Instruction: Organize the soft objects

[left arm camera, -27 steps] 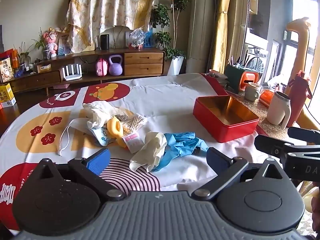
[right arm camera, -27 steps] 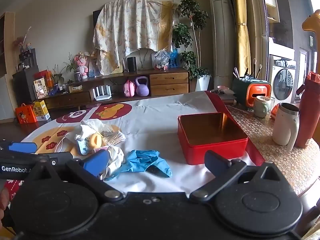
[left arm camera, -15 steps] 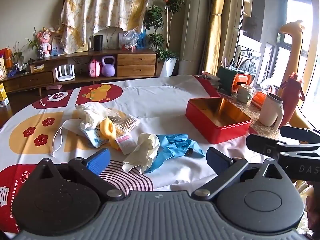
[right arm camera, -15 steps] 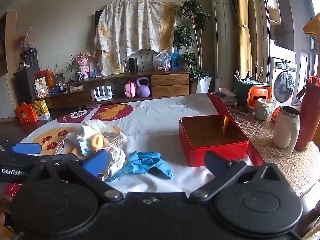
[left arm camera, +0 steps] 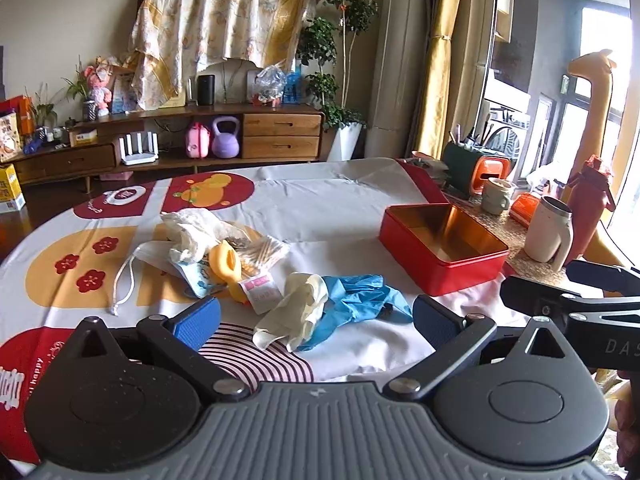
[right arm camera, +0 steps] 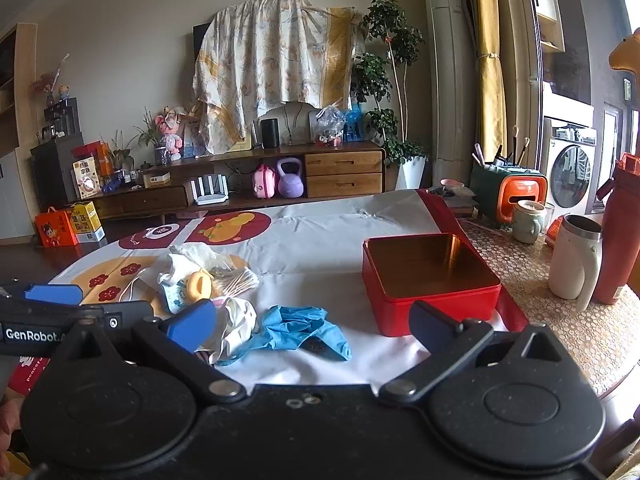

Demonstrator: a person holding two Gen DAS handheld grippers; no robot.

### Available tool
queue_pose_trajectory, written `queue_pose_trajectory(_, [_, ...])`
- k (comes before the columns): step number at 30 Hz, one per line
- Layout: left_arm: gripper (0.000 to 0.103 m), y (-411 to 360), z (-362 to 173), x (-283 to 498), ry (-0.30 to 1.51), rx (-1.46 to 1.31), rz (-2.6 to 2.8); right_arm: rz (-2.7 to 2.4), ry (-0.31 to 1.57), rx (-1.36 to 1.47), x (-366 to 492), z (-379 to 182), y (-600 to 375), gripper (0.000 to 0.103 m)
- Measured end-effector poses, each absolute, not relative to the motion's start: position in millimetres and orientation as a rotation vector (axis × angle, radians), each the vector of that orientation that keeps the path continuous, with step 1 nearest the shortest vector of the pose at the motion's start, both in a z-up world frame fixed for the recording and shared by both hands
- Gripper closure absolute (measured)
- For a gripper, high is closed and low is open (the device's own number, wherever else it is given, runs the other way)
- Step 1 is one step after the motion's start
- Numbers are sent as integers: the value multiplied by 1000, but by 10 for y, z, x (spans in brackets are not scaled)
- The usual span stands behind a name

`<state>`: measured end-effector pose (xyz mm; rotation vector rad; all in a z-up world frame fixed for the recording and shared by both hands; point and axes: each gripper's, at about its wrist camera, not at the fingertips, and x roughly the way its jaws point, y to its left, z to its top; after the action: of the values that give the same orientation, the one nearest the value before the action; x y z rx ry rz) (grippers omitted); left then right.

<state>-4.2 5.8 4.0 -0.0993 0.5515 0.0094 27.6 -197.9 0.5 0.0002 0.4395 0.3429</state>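
Left wrist view: the blue glove (left arm camera: 356, 298) and white glove (left arm camera: 294, 310) lie heaped on the patterned tablecloth (left arm camera: 320, 208), now nearer the left gripper (left arm camera: 316, 316), whose jaws stand apart and empty. The right gripper (right arm camera: 312, 322) also gapes. An approach, likely. The red tin (left arm camera: 442, 248) waits beside them, a sideboard (left arm camera: 280, 136) beyond.

White mug (right arm camera: 576, 264), purple kettlebell (left arm camera: 226, 143), potted plant (right arm camera: 394, 92)

Cloth-covered counter (left arm camera: 320, 208) carries red tin (left arm camera: 442, 250), blue glove (left arm camera: 356, 300), cream glove (left arm camera: 294, 308), small clutter pile (left arm camera: 212, 248).
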Motion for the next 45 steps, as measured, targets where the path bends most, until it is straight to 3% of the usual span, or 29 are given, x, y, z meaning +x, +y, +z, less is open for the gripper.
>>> queue_pose_trajectory(45, [0,83,13,-111,527,-140,-1,393,452,8,264,-23,-1955,0])
